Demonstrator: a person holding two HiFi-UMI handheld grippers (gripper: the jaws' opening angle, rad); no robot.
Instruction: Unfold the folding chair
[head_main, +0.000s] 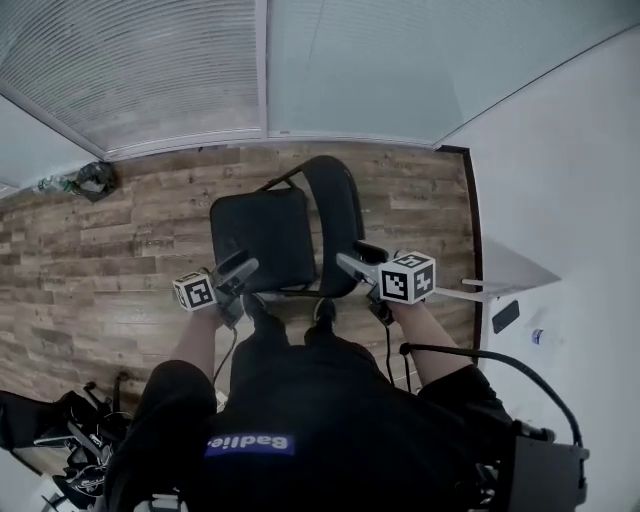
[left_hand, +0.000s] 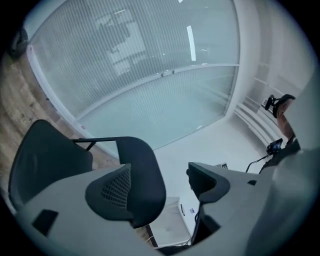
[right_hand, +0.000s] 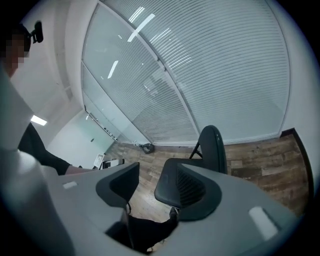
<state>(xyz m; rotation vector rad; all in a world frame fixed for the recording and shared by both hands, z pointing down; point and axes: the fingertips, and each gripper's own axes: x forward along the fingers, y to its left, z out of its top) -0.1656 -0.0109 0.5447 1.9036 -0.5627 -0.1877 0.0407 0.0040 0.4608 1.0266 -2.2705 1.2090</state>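
The black folding chair (head_main: 265, 240) stands on the wood floor right in front of me, its seat out flat and its curved backrest (head_main: 338, 210) on the far right side. My left gripper (head_main: 238, 272) hovers at the seat's near left corner, open and empty. My right gripper (head_main: 358, 260) is at the near right, beside the backrest, also open with nothing between its pads. In the left gripper view the left gripper (left_hand: 161, 182) frames the backrest (left_hand: 142, 170) beyond its jaws. The right gripper (right_hand: 150, 187) looks down at the seat (right_hand: 167, 175).
A glass partition with blinds (head_main: 200, 70) runs along the far side. A white wall (head_main: 570, 200) and a white shelf (head_main: 505, 275) lie to the right. A dark object (head_main: 95, 180) sits on the floor far left, and gear (head_main: 80, 450) lies at lower left.
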